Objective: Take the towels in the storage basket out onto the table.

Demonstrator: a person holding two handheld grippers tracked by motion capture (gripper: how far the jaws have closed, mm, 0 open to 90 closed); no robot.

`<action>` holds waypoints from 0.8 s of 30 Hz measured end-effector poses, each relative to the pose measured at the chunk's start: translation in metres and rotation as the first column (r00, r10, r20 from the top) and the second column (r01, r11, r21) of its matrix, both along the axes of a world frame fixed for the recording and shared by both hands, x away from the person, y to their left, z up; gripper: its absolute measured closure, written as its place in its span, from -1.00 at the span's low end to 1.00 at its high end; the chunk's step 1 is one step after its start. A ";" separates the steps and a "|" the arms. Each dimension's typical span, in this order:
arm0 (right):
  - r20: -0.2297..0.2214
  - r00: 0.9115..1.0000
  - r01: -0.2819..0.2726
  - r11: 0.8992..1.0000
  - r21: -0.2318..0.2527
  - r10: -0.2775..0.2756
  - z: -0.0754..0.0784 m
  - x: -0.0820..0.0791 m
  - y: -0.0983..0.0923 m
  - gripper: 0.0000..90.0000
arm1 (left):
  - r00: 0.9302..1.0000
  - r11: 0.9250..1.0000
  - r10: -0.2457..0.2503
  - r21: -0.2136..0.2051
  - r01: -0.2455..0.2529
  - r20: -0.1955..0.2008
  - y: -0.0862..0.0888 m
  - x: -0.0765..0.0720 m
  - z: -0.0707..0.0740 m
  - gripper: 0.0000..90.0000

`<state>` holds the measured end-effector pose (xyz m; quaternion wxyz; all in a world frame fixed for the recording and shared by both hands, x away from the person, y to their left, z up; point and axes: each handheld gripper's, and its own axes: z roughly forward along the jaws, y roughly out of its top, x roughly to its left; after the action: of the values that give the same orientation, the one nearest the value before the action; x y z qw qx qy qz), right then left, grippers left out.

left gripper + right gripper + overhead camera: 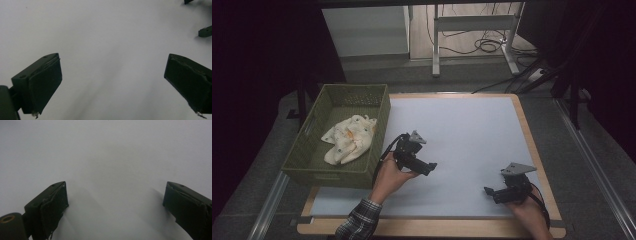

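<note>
Both grippers are hovering empty over the white mat, jaws apart: left gripper, right gripper. The cloth is lying inside the green basket at nine o'clock; placing appears complete.

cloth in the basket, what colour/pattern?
Cream cloth with small scattered orange and dark spots, lying crumpled in the olive-green basket. Shows best in the high view.
</note>
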<state>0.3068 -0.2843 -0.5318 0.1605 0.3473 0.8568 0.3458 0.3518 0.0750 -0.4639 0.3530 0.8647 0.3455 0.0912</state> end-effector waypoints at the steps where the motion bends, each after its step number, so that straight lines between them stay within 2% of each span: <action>1: 0.001 1.000 -0.001 1.000 0.000 0.001 0.000 0.000 0.000 -0.87 | 1.000 1.000 0.004 0.001 -0.004 0.000 0.000 0.001 0.002 -0.96; 9: 0.001 1.000 -0.001 1.000 -0.002 0.001 0.000 0.000 0.000 -0.87 | 1.000 1.000 0.015 0.026 -0.015 -0.001 0.003 0.013 0.020 -0.98; 13: 0.003 1.000 -0.001 1.000 -0.003 0.001 0.000 0.000 0.000 -0.87 | 0.999 0.998 0.035 0.057 -0.035 0.010 0.007 0.019 0.028 -0.98; 24: 0.004 1.000 -0.001 1.000 0.000 0.001 0.000 0.000 0.000 -0.87 | 0.996 0.992 0.085 0.098 -0.085 0.007 0.035 0.037 0.048 -0.98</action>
<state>0.3070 -0.2844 -0.5320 0.1620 0.3462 0.8567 0.3465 0.3886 0.1097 -0.4157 0.3063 0.8655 0.3765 0.1243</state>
